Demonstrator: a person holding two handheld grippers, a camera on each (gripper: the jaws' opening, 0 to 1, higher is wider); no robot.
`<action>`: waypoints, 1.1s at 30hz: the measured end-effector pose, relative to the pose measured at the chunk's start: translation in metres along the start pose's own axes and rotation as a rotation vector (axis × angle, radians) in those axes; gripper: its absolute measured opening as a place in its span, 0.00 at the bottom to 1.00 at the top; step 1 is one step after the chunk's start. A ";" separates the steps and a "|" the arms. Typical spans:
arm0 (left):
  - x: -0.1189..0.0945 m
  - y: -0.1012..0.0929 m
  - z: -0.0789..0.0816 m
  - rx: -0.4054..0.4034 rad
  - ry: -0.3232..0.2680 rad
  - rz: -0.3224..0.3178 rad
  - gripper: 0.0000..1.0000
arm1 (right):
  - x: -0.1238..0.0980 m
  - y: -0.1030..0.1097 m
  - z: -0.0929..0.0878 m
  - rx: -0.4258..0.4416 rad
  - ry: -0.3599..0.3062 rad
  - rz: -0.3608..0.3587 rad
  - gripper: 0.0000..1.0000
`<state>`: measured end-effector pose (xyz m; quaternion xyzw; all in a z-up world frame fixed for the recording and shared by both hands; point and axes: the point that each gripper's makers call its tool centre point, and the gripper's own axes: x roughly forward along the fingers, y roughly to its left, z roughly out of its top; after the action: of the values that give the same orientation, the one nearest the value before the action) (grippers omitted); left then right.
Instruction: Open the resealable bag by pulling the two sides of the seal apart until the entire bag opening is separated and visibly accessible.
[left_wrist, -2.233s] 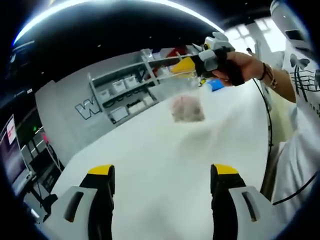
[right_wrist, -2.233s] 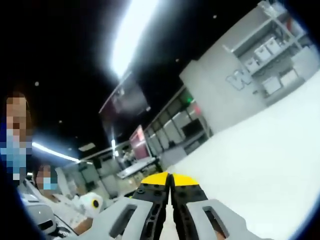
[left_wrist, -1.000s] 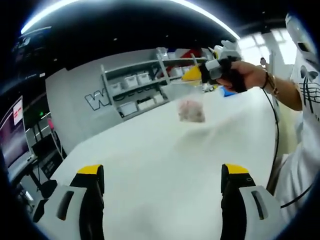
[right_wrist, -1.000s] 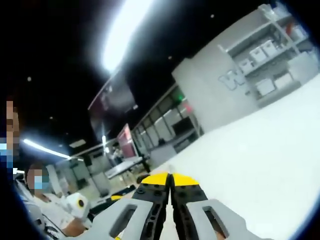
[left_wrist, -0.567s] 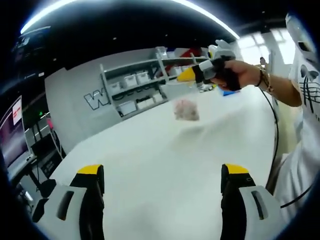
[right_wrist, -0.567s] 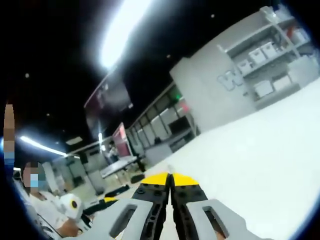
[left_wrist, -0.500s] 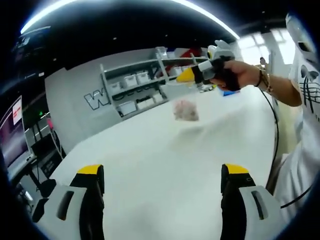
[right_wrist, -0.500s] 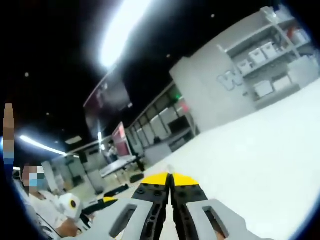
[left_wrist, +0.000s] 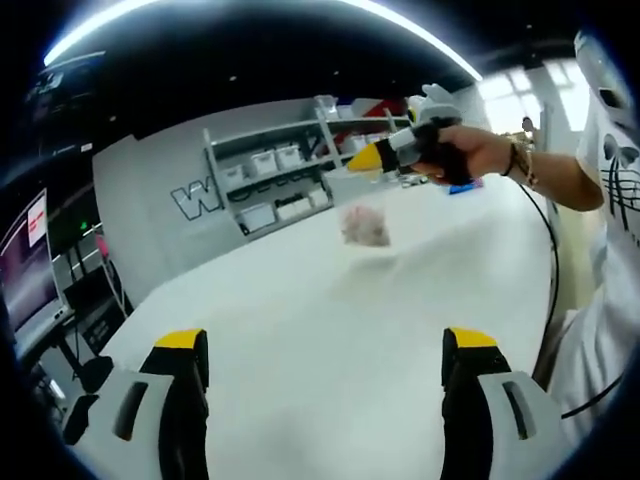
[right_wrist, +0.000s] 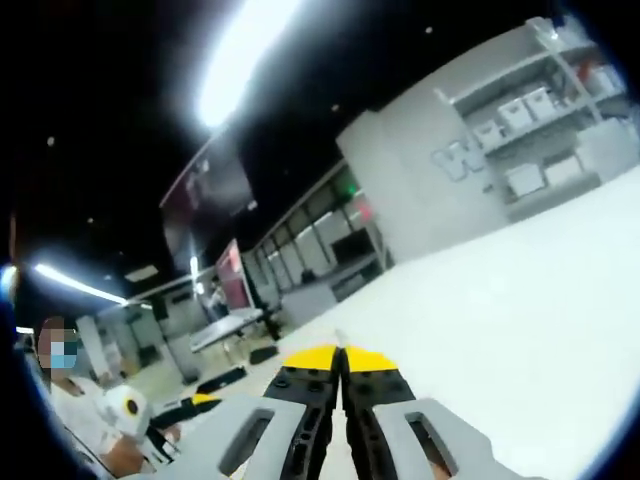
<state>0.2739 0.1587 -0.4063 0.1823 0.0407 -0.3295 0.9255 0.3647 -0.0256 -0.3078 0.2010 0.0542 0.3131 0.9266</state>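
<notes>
A: What has changed for us in the last moment?

B: Little in the left gripper view; the right gripper (left_wrist: 362, 160) has drifted a touch further left and up against the shelving, and the resealable bag (left_wrist: 365, 226) hanging from its yellow tips has swung with it; the bag is in the air above the white table (left_wrist: 330, 330), well ahead of our left gripper (left_wrist: 325, 345).

A: And the jaws?

B: The left ones stand wide apart with nothing between them; in the right gripper view the right gripper (right_wrist: 342, 356) has its yellow tips pressed together, and we judge they pinch the bag's top edge, though the bag itself is hidden below that view.

A: So where does that leave the task?

B: Only one side of the seal is held, as far as we can tell; the opening looks unseparated, though it is small and blurred; our left gripper would have to close in on the other side.

A: The count?

B: One bag; two grippers; one table; one shelf unit (left_wrist: 290, 180) bearing several white bins, too small to number.
</notes>
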 end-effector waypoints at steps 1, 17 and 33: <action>0.000 0.000 0.000 -0.001 0.000 -0.001 0.96 | 0.000 0.001 -0.001 0.001 0.001 -0.003 0.00; -0.001 0.001 0.000 0.004 0.002 0.006 0.95 | 0.012 -0.011 -0.001 -0.010 0.018 -0.042 0.00; -0.001 0.005 0.001 0.002 -0.005 0.010 0.95 | 0.027 -0.030 0.003 -0.018 0.037 -0.077 0.00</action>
<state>0.2761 0.1621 -0.4034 0.1825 0.0373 -0.3252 0.9271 0.4035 -0.0323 -0.3168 0.1845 0.0763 0.2813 0.9386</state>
